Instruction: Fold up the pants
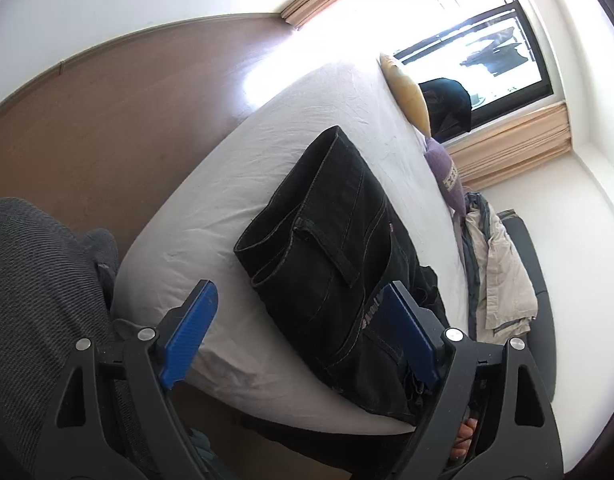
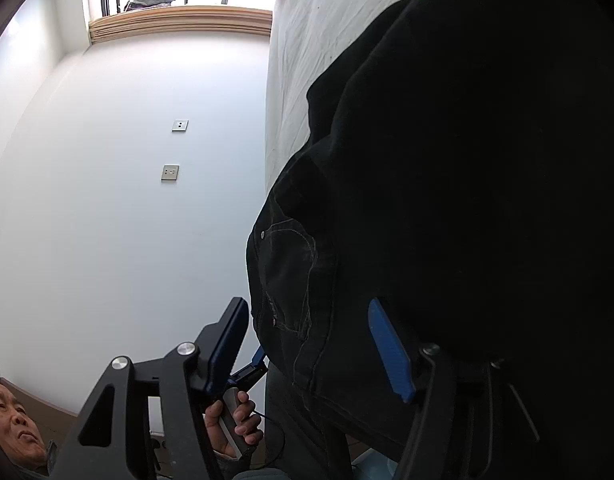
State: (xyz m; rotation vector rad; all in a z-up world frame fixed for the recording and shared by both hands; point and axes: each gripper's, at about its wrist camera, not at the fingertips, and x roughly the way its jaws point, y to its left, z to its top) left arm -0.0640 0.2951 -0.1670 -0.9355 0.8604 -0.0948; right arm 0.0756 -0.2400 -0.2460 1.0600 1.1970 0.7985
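We are working on the pants [image 1: 339, 248], lying partly folded on the bed [image 1: 227, 168]. The left gripper [image 1: 303, 332] and right gripper [image 2: 311, 344] are both gaping, the waist cloth between the right's fingers; we should be closing squarely before lifting.

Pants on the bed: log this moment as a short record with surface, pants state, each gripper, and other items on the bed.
surface: bed with a white sheet
pants: black pants partly folded, one end hanging over the bed's near edge
left gripper: left gripper open, above the pants, holding nothing
right gripper: right gripper open, cloth of the pants between its fingers
other items: yellow pillow, purple pillow, light jacket
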